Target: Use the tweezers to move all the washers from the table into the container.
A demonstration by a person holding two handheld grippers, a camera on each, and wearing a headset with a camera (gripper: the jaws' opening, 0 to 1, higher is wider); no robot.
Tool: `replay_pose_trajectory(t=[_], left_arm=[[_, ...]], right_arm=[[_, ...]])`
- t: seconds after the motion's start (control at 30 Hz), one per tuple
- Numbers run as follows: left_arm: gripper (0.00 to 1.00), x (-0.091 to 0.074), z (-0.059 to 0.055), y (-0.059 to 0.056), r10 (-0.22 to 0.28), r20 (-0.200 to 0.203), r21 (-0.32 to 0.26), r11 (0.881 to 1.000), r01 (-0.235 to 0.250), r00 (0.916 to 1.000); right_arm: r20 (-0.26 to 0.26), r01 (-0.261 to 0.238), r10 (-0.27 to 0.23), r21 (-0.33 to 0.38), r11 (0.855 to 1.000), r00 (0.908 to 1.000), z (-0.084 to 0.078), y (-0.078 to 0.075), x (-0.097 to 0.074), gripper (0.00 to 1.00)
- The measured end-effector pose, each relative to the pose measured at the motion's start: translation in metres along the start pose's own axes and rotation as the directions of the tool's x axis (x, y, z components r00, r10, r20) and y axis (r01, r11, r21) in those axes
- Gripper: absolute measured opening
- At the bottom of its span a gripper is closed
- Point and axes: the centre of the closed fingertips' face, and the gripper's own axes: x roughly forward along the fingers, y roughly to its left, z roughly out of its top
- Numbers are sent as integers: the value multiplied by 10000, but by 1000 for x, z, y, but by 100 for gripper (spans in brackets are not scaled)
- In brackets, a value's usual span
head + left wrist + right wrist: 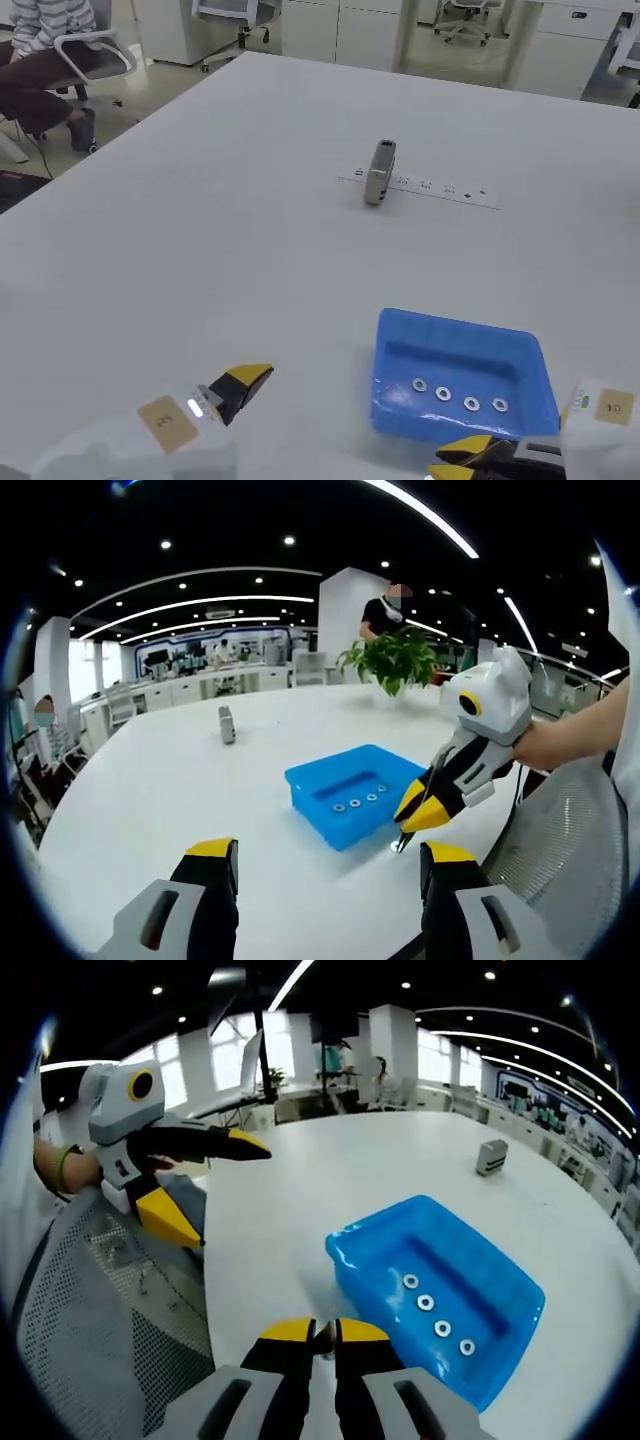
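1. Four washers [443,393] lie in a row on the floor of the blue container [400,335]; it sits on the white table [250,200]
2. Right gripper [322,1332] is at the container's near edge; its jaws are pressed together on the thin tweezers [405,838]
3. Left gripper [328,850] hovers to the container's left, jaws spread wide; a grey plug [380,172] stands well beyond

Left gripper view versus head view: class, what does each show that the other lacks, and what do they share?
Left gripper view: a potted plant, a mesh chair, and the tweezers pinched in the right gripper. Head view: a power strip lying on the table. Both: the blue container holding four washers, and a small grey device standing on the white table.
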Motion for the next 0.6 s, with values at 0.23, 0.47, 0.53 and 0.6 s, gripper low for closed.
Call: replay_pose_trajectory(t=[0.23, 0.47, 0.53, 0.6], left_arm=[[75, 0, 0, 0, 12, 10, -21, 10000, -12, 10000], [75, 1, -1, 0, -15, -13, 13, 10000, 15, 10000], [75, 1, -1, 0, 0, -14, -2, 10000, 0, 10000], [75, 0, 0, 1, 39, 13, -27, 10000, -39, 10000]], right_arm=[[-149, -38, 28, -634, 9980, 9999, 0, 2, 5, 4], [-32, -33, 31, -611, 9981, 10000, 1, 3, 8, 3], [-1, -35, 35, -473, 9989, 10000, 1, 3, 8, 3], [37, -5, 6, -275, 9996, 10000, 1, 2, 7, 3]])
